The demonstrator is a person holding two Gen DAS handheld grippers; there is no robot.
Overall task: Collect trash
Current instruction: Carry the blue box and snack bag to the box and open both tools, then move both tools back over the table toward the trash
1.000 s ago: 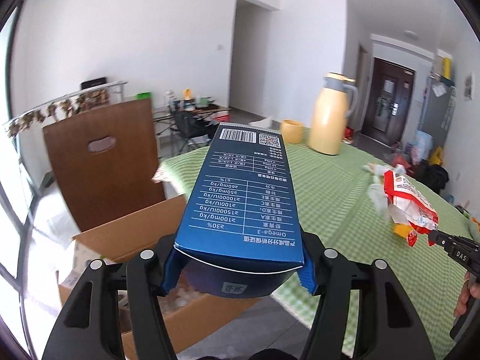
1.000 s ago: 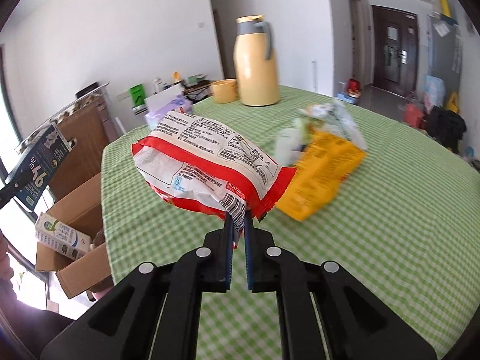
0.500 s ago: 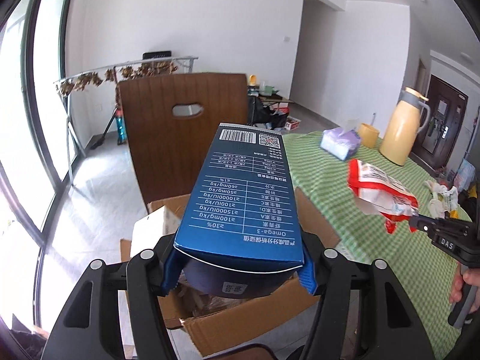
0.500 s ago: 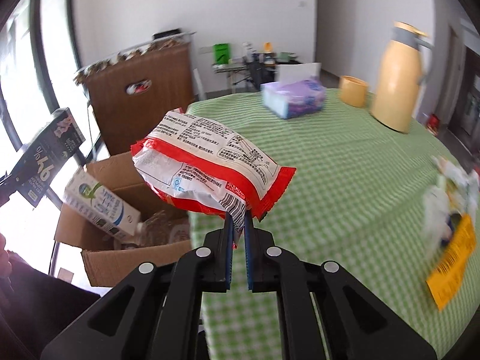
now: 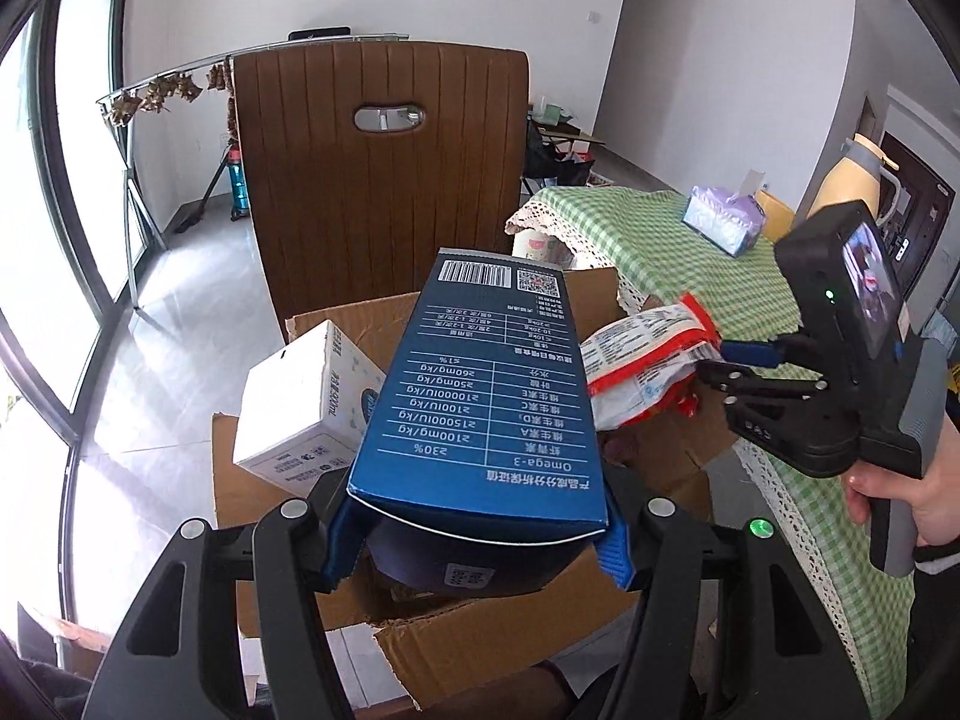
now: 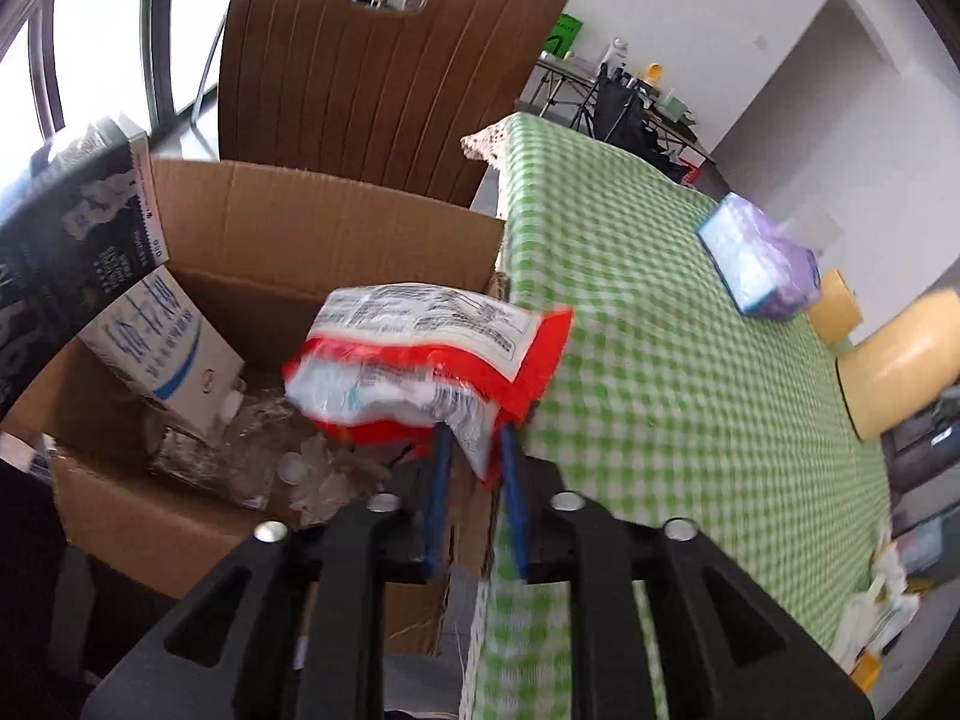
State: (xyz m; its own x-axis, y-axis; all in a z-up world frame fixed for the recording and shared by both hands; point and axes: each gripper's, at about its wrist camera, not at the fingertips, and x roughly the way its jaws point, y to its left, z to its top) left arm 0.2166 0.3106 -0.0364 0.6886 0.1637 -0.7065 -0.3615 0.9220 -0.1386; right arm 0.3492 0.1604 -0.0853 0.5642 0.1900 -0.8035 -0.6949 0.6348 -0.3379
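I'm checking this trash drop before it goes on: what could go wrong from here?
1. The right gripper has just been opening its jaws around the red-and-white wrapper, which hangs near the cardboard box's table-side wall; it might land on the rim or floor.
2. The blue carton in the left gripper is long, and a white carton already leans inside, so it may catch on it.

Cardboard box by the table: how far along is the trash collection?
Done: a white carton and clear plastic lie in the cardboard box.

In hand: the left gripper clamps a blue box above it; the right gripper has just been opening, the red-and-white snack bag between its jaws.

Left: wrappers on the table.
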